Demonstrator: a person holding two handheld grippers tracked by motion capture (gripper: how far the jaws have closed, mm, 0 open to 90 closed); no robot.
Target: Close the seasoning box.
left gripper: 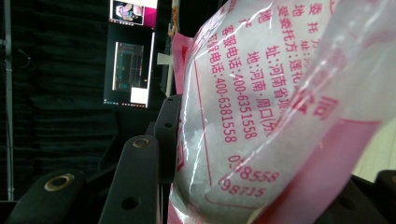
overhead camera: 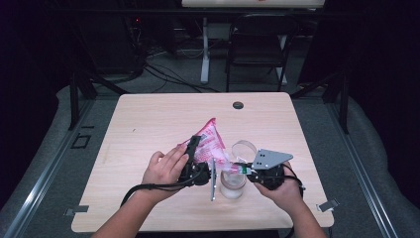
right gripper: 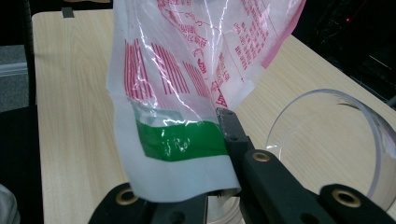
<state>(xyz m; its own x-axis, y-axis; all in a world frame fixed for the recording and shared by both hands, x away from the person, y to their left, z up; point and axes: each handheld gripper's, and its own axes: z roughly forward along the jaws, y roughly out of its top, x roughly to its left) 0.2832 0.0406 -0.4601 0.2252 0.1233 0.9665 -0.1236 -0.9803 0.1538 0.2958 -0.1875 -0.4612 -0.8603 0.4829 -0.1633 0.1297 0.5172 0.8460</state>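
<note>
Pink-printed soft plastic bag (overhead camera: 208, 141) of loose white grains, limp and slippery, hangs mid-frame over the clear cup (overhead camera: 233, 184), left claw (overhead camera: 194, 148) clamping its bulging body, right claw (overhead camera: 236, 169) pinching a corner.

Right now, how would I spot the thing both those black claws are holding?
Look at the wooden table, toward its near edge where the two hands meet. Between the left gripper and the right gripper hangs a plastic bag, tilted over a clear glass jar. It is the one pink and white thing, printed with red writing and holding white grains.
</note>
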